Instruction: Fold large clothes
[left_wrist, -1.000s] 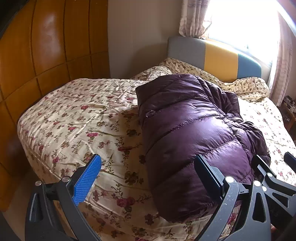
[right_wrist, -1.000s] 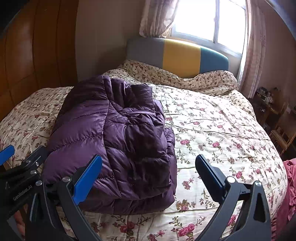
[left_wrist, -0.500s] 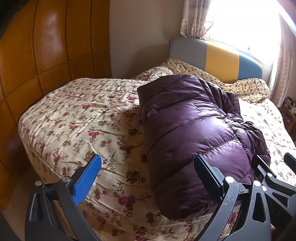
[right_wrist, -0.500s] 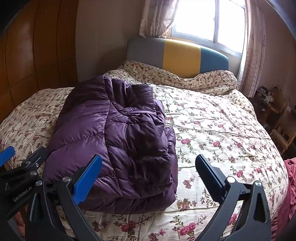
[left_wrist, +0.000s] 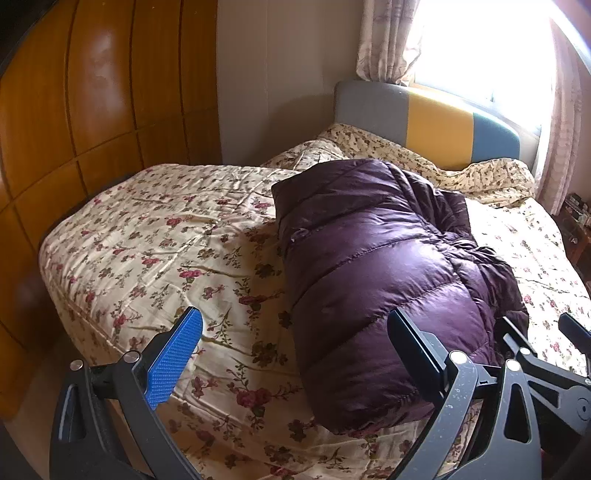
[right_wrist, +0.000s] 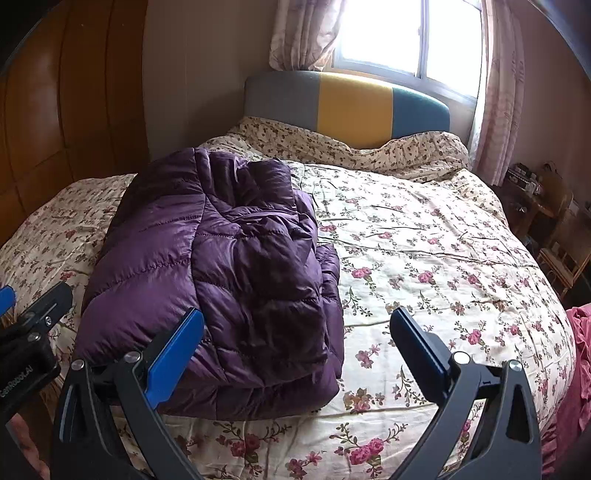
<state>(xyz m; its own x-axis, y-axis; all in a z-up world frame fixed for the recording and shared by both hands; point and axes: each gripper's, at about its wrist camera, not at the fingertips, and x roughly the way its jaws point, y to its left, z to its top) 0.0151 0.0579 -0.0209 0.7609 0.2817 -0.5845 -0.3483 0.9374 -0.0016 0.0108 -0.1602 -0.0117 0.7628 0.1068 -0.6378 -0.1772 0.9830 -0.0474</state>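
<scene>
Left wrist view: no writing can be read here. One dark purple quilted puffer jacket (left_wrist: 373, 273) lies folded into a thick bundle on the cream floral-print bedspread (left_wrist: 155, 240), toward the near edge of the bed. The left gripper (left_wrist: 295, 354) hangs above that edge with its two fingers spread wide and nothing between them; the blue ribbed pad (left_wrist: 175, 356) is over bare bedspread, the dark one in front of the jacket's near end. Part of the right gripper's black frame shows at the lower right.

Right wrist view: pale lettering on the left gripper's black body reads roughly "GenRobot.AI". The same single jacket (right_wrist: 221, 280) sits left of centre. One grey, yellow and teal padded headboard (right_wrist: 347, 103) stands under the window. The right gripper (right_wrist: 297, 354) is likewise wide apart and empty.
</scene>
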